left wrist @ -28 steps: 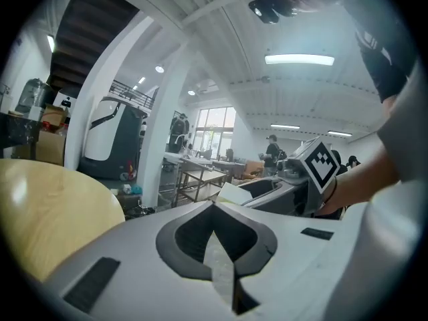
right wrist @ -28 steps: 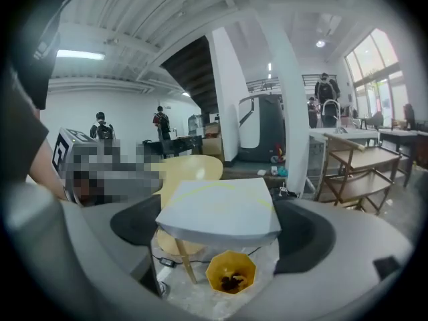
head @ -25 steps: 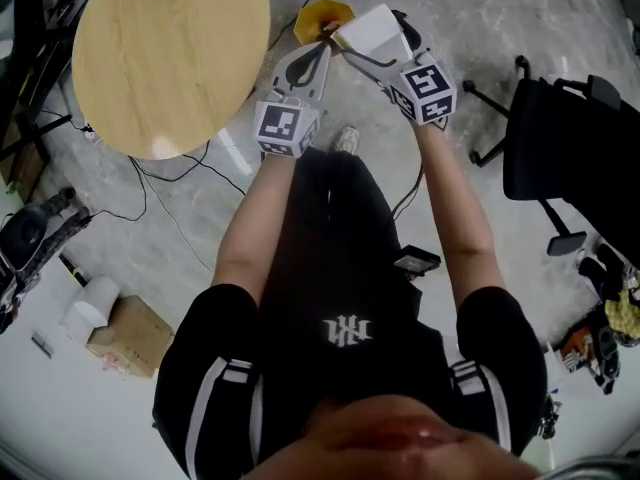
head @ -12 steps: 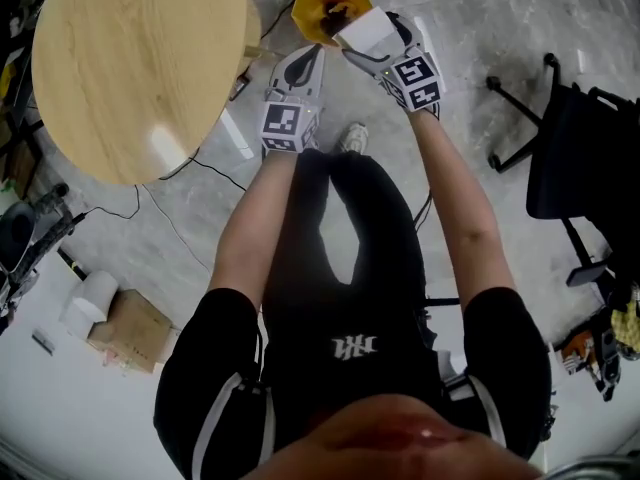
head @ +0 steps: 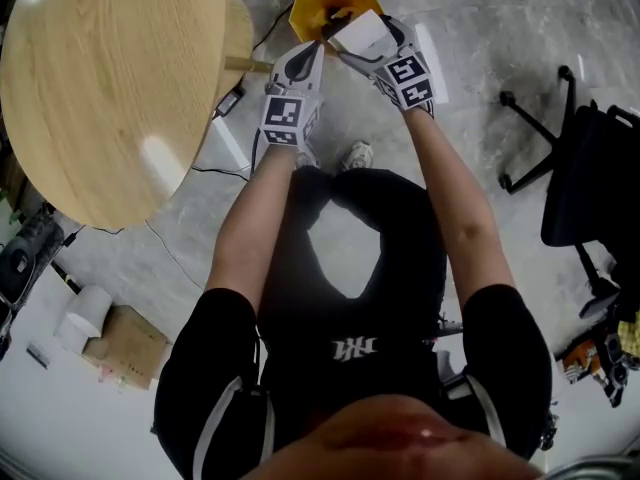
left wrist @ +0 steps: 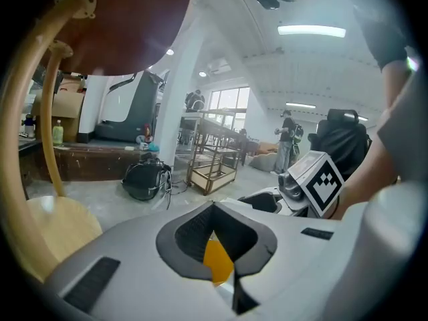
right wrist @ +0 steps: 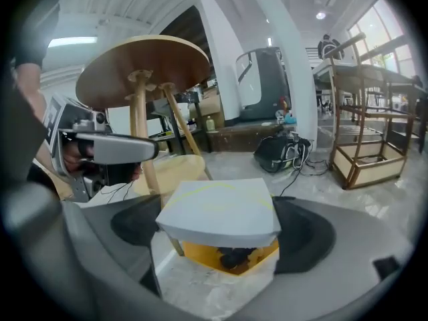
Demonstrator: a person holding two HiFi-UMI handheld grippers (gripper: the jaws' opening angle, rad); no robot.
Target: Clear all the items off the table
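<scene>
One round wooden table [head: 110,78] fills the upper left of the head view, its top bare, over a grey marbled floor [head: 480,58] with cables. A black office chair [head: 590,168] stands at the right edge and a cardboard box [head: 125,343] at lower left. At top centre sits a yellow bin [head: 320,3], off the table. The right hand-held gripper [head: 352,40] is clamped on a white box [head: 362,28], held directly above the bin. The left hand-held gripper [head: 318,46], just beside it, has its jaws closed tip to tip with nothing between them; only the bin's yellow shows through the gap behind the tips. Something dark lies inside the bin, too shadowed to identify, and the white box hides most of the bin's opening.
</scene>
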